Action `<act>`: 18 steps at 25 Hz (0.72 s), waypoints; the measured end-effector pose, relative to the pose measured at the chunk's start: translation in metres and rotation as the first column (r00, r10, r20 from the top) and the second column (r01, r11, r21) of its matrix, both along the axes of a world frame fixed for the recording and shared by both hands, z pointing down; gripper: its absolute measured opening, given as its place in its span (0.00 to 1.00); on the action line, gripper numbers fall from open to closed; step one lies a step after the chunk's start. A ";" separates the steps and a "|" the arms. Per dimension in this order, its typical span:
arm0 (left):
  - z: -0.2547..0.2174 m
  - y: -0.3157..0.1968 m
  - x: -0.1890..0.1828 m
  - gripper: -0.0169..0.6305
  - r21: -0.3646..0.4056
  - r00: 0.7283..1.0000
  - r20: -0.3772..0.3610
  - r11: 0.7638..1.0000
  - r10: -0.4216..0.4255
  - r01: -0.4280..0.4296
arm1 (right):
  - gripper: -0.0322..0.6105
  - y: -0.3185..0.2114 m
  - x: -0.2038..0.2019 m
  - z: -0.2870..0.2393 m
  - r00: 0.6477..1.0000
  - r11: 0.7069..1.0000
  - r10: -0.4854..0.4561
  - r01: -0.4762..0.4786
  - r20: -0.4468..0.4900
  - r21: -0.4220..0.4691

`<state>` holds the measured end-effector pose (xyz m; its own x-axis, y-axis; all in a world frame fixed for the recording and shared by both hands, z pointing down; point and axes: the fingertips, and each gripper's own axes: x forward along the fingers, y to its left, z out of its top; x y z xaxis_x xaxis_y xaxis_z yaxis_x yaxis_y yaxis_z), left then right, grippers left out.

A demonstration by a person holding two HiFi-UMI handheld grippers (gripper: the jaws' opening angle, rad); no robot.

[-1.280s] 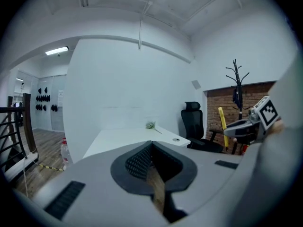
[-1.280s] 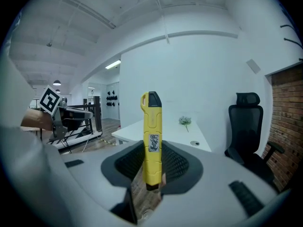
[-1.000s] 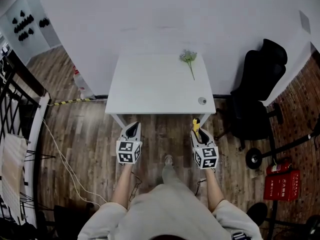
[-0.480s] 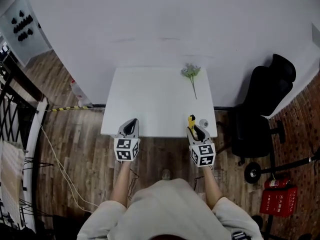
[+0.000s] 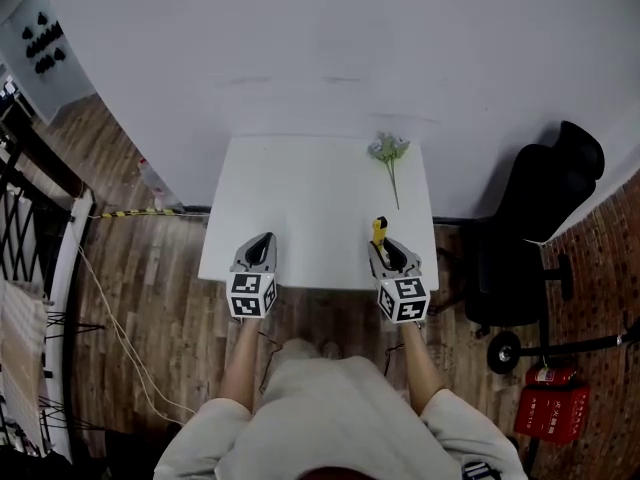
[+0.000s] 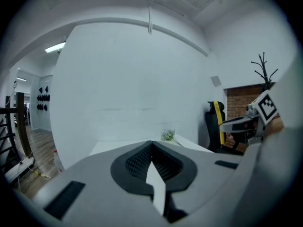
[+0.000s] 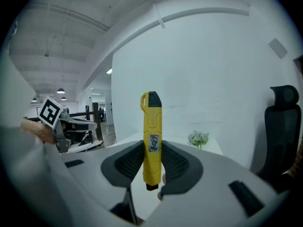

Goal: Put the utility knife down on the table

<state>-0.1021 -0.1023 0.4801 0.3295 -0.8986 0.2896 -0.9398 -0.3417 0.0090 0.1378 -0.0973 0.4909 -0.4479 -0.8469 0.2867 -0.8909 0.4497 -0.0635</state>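
**Drop-off risk at the near edge of the tabletop**

Your right gripper [image 7: 152, 156] has its jaws clamped on the yellow utility knife [image 7: 151, 141]. They hold it low on the handle, so most of the body and the black tip stick out in front of them. In the head view the knife [image 5: 379, 230] hangs just inside the near edge of the white table [image 5: 310, 198], toward its near right corner, and it is not yet resting on the surface. Your left gripper [image 6: 151, 144] has its jaws closed together on nothing, and it sits over the near edge toward the near left corner.

The main hazard is letting go too soon. Most of the right gripper is off the tabletop, so a knife released here could land half on the edge and tip onto the wooden floor [image 5: 150, 268]. A release from any height could also make the hard plastic body bounce or skid. The low grip could let the long front end swing down as the jaws loosen. You cannot tell from here whether the blade is retracted, so treat the tip as live. The flower sprig [image 5: 390, 153] lies well apart at the far right corner and should not interfere.
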 end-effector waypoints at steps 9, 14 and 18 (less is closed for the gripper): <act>0.011 -0.046 -0.015 0.04 -0.027 1.000 -0.013 0.999 0.028 -0.028 | 0.22 -0.037 -0.024 0.012 0.999 0.999 0.012 -0.013 -0.029 -0.038; 0.027 -0.070 -0.022 0.04 -0.066 0.999 -0.022 0.997 0.050 -0.051 | 0.22 -0.055 -0.035 0.023 0.999 0.998 0.020 -0.023 -0.046 -0.063; 0.045 -0.083 -0.029 0.04 -0.102 0.998 -0.024 0.993 0.055 -0.057 | 0.22 -0.069 -0.041 0.040 0.998 0.995 0.026 -0.031 -0.051 -0.100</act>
<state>-0.1316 -0.1853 0.5248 0.3858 -0.8443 0.3719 -0.9183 -0.3904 0.0661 0.0971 -0.1664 0.5313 -0.4072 -0.8248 0.3924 -0.9064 0.4177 -0.0625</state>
